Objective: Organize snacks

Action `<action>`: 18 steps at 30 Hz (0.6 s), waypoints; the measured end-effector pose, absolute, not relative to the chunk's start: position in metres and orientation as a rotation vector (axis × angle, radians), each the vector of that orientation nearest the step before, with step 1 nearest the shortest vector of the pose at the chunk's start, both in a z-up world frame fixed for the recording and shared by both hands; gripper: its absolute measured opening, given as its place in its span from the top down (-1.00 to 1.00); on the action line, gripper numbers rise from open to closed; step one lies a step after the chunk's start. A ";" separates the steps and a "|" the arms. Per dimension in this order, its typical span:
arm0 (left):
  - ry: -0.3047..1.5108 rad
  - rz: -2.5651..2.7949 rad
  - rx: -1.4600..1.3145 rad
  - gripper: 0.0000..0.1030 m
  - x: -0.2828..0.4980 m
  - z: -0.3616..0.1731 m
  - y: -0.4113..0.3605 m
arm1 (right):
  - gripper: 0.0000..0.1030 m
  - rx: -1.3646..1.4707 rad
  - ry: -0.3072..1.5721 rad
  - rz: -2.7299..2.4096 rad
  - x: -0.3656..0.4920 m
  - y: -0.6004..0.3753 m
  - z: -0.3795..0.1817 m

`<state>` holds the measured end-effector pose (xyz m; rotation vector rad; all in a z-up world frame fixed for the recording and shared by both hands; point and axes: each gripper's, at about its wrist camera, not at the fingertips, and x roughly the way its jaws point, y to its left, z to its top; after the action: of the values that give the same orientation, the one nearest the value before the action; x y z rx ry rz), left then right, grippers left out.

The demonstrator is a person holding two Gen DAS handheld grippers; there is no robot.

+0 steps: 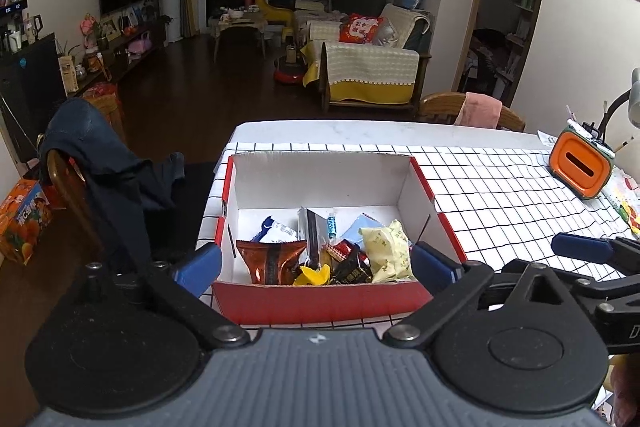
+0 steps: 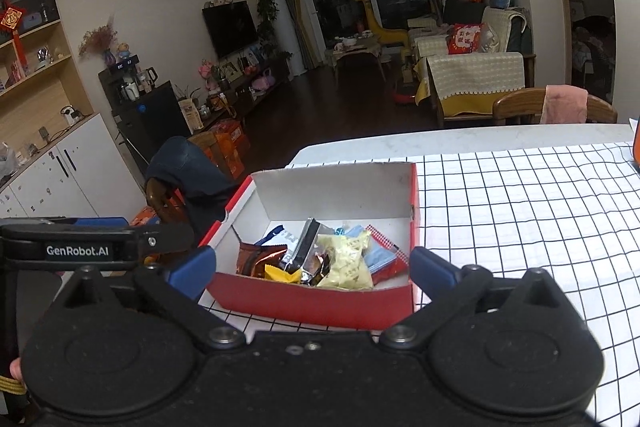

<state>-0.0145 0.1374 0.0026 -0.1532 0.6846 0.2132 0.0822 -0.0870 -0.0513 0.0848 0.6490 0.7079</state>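
A red box (image 1: 320,301) with a white inside sits on the checked tablecloth (image 1: 500,187). Several snacks lie heaped at its near end: a brown packet (image 1: 272,261), a silver packet (image 1: 312,231), a pale yellow packet (image 1: 388,247) and a yellow wrapper (image 1: 312,275). My left gripper (image 1: 316,267) is open wide, its blue fingers flanking the box's near corners and holding nothing. In the right wrist view the box (image 2: 312,301) and the pale yellow packet (image 2: 348,263) sit just ahead of my right gripper (image 2: 312,269), which is also open and empty.
An orange holder (image 1: 580,167) stands at the table's far right. A chair draped with a dark garment (image 1: 100,163) is left of the table. Another chair with a pink cloth (image 1: 480,111) is behind the table. An orange carton (image 1: 24,219) lies on the floor.
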 end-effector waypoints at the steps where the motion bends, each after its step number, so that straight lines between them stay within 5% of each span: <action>1: 0.685 0.213 -0.157 -0.97 -0.015 0.003 0.137 | -1.00 0.083 0.650 0.705 0.081 -0.087 -0.051; 18: 0.699 0.205 -0.154 -0.97 -0.024 0.004 0.129 | -1.00 0.098 0.660 0.671 0.074 -0.091 -0.050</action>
<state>-0.0242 0.1286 0.0044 -0.1538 0.6988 0.2051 0.0745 -0.0907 -0.0501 0.0984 0.6595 0.6706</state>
